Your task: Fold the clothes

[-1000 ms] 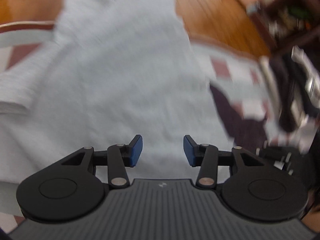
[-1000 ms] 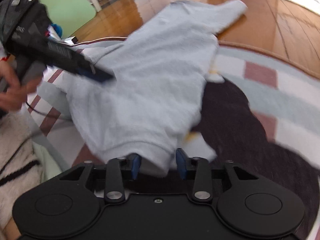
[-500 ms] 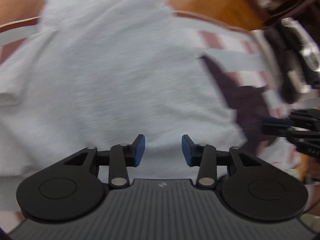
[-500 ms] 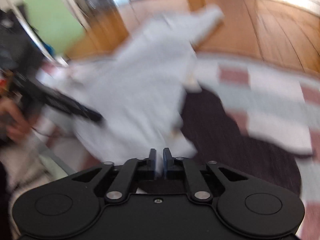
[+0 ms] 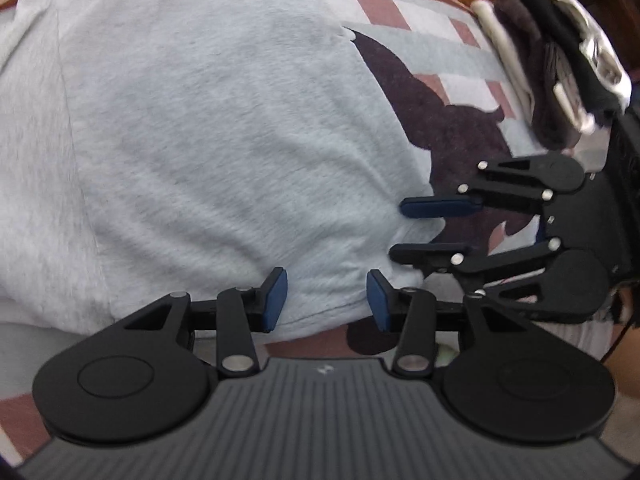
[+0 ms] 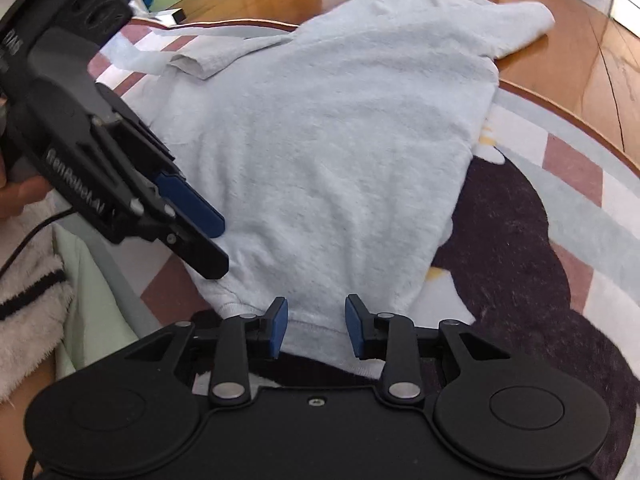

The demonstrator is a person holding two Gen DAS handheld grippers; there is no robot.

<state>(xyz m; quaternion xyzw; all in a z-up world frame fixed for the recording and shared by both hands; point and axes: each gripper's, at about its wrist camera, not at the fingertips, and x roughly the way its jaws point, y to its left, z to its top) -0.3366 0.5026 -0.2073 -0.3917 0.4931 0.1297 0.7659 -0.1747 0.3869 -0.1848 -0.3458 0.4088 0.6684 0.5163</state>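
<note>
A light grey sweatshirt (image 5: 208, 128) lies spread on a rug, its sleeves reaching onto the wood floor (image 6: 472, 28). My left gripper (image 5: 326, 300) is open, with the bottom hem lying between its blue pads. My right gripper (image 6: 316, 328) is open too and straddles the same hem a little further along. In the left wrist view the right gripper (image 5: 424, 228) comes in from the right, its fingers apart over the hem's corner. In the right wrist view the left gripper (image 6: 200, 232) reaches in from the left over the hem edge.
The rug (image 6: 576, 160) has pink, white and grey checks and a large dark shape (image 6: 520, 240). A heap of dark and white clothes (image 5: 560, 60) sits at the rug's edge. A fuzzy striped sleeve (image 6: 28, 292) and pale green cloth (image 6: 92, 304) are at the left.
The right gripper, shut on the hem half a second ago, now stands open. The left gripper has moved back to the hem, beside the right one, staying open.
</note>
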